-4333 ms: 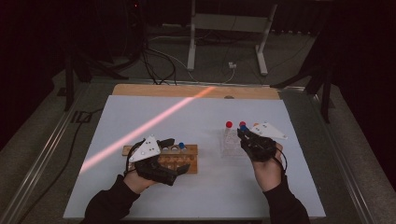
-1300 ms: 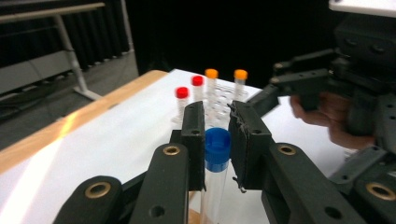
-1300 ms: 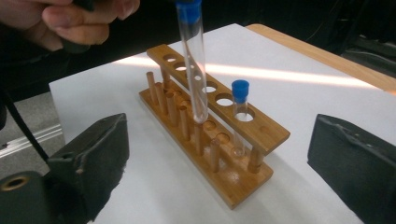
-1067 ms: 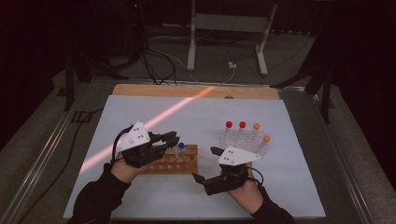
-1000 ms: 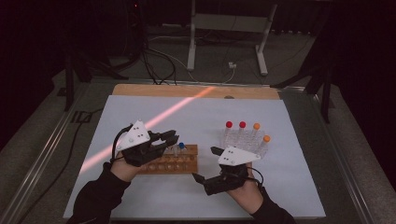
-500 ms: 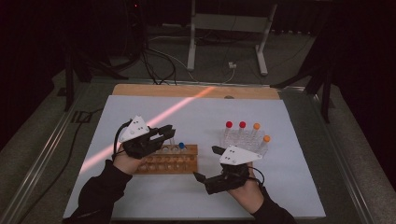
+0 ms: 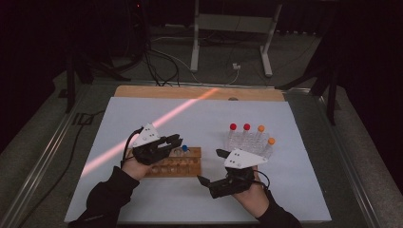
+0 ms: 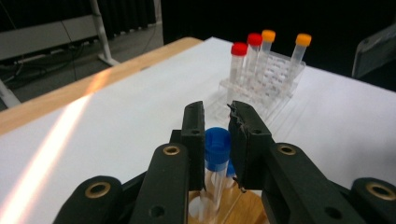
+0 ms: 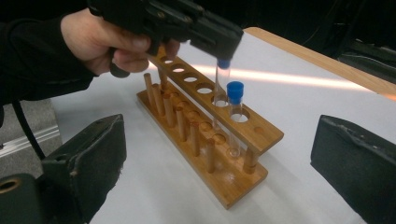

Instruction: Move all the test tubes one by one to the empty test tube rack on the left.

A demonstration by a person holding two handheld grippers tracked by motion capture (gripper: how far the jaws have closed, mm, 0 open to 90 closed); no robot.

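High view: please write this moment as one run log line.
left gripper: shut on blue-capped tube, lowering into wooden rack | right gripper: open, empty

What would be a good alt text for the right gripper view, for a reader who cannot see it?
The left gripper holds a blue-capped tube by its cap, lowered into a hole of a wooden rack on a white table. A second blue-capped tube stands in the next hole. The right gripper, jaws wide apart, frames the foreground.
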